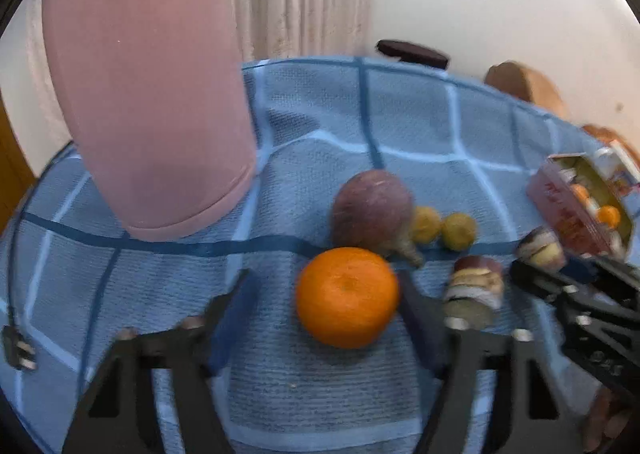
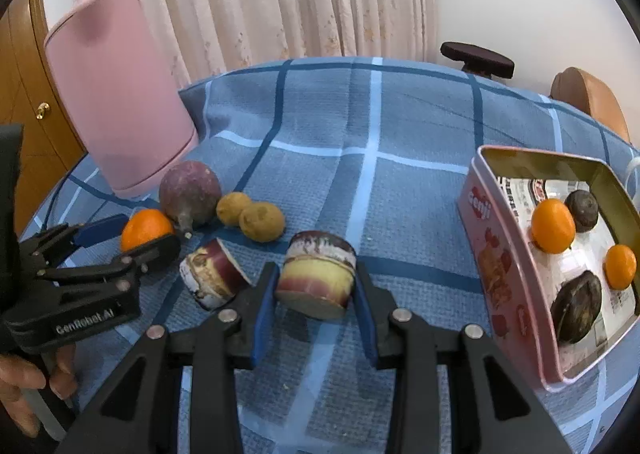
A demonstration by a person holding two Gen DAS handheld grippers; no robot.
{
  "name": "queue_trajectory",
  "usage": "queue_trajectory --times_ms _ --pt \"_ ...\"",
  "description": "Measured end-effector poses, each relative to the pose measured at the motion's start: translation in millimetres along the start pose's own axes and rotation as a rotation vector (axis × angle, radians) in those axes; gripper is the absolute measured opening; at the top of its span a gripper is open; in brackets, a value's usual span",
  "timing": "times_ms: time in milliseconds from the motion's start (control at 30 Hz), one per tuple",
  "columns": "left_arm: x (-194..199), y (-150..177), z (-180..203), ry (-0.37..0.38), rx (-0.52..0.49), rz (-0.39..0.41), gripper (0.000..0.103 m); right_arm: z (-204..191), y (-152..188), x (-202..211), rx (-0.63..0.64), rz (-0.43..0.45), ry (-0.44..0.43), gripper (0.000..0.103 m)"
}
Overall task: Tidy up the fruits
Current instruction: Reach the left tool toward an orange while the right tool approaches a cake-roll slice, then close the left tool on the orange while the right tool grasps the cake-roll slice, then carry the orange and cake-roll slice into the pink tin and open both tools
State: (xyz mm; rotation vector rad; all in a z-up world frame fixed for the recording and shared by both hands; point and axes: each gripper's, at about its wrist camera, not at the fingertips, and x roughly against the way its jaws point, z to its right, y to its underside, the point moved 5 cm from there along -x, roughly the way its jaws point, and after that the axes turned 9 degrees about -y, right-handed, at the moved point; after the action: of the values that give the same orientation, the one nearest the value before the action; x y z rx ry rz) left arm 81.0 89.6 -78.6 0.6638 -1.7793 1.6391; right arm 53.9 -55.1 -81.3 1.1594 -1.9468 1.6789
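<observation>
Woven checked cloth (image 2: 320, 126): right gripper (image 2: 316, 294) fingers clench banded cane cylinder (image 2: 316, 274); left gripper (image 1: 324, 302) fingers straddle round orange (image 1: 347, 296), ungripped.

The cloth (image 2: 376, 126) is blue, checked with dark blue and pale lines; the tin (image 2: 486, 254) is pink outside with red print, gold inside; the oranges (image 2: 553, 226) in it are bright orange, the other two fruits (image 2: 576, 312) perhaps dark brown; the cane piece (image 2: 318, 274) is banded purple, cream and white; the bin (image 2: 116, 94) is plain pink.
</observation>
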Motion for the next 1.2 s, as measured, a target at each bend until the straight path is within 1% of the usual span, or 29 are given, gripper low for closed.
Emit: queue_trajectory --times_ms 33,67,167,300,367,467,533,633,700,833,967,1200 --pt "1 0 1 0.009 -0.002 0.005 0.05 0 0 1 -0.002 0.003 -0.002 0.039" --pt "2 0 3 0.002 -0.01 0.01 0.049 0 -1 1 -0.002 0.008 -0.003 0.039" --pt "5 0 3 -0.019 -0.014 0.018 0.049 -2 -1 8 0.003 0.043 -0.009 0.039" --pt "13 0 -5 -0.032 0.031 0.056 0.049 -2 -2 17 0.008 0.089 -0.013 0.039" --pt "21 -2 -10 -0.042 0.049 0.103 0.049 -4 -3 22 0.013 0.114 -0.021 0.039" --pt "35 -13 -18 -0.081 0.084 0.207 0.049 -8 -5 29 0.031 0.155 -0.031 0.039" --pt "42 -17 -23 -0.099 0.113 0.26 0.049 -12 -6 34 0.053 0.186 -0.019 0.039" --pt "50 -20 -30 -0.095 0.161 0.307 0.049 -17 -8 41 0.091 0.227 -0.001 0.039" --pt "51 -20 -30 -0.096 0.176 0.32 0.049 -20 -9 42 0.105 0.241 0.002 0.039" --pt "49 -19 -22 -0.142 0.129 0.328 0.049 -19 -8 43 0.114 0.248 0.012 0.039" --pt "54 -19 -13 -0.143 0.102 0.362 0.049 -16 -9 43 0.106 0.25 0.013 0.039" --pt "58 -16 -2 -0.141 0.096 0.374 0.049 -15 -6 46 0.118 0.25 0.018 0.039"
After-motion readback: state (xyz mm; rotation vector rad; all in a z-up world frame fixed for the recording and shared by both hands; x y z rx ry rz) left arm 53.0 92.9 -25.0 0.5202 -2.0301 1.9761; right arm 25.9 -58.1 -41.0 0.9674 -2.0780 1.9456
